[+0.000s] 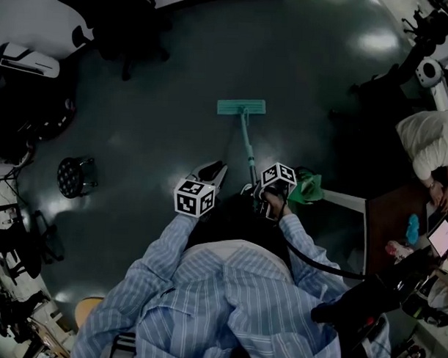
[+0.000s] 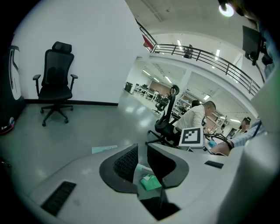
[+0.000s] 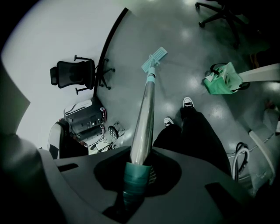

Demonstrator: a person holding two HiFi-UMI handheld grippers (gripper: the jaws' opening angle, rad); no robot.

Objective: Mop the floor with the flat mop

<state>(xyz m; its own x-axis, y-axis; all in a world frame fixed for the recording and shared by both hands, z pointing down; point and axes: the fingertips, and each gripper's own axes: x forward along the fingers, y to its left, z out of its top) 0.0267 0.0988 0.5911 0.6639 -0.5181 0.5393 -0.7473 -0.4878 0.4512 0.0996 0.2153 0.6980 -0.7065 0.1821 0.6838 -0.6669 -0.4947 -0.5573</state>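
Note:
The flat mop's teal head (image 1: 241, 107) lies flat on the dark floor ahead of me, and its metal handle (image 1: 248, 150) runs back to my right gripper (image 1: 267, 200). In the right gripper view that gripper (image 3: 142, 168) is shut on the teal grip (image 3: 133, 183) at the handle's (image 3: 144, 113) top end, and the mop head (image 3: 154, 58) shows far down the pole. My left gripper (image 1: 217, 171) hangs left of the handle without touching it. Its jaws (image 2: 142, 151) stand a little apart with nothing between them, and the mop head (image 2: 104, 149) shows on the floor beyond.
A green bag (image 1: 306, 188) sits on the floor just right of my right gripper, beside a white table frame (image 1: 348, 201). A black office chair (image 1: 116, 17) stands far left by the wall, and a small round stool (image 1: 77, 175) nearer left. A person (image 1: 431, 141) sits at a desk (image 1: 399, 217) on the right.

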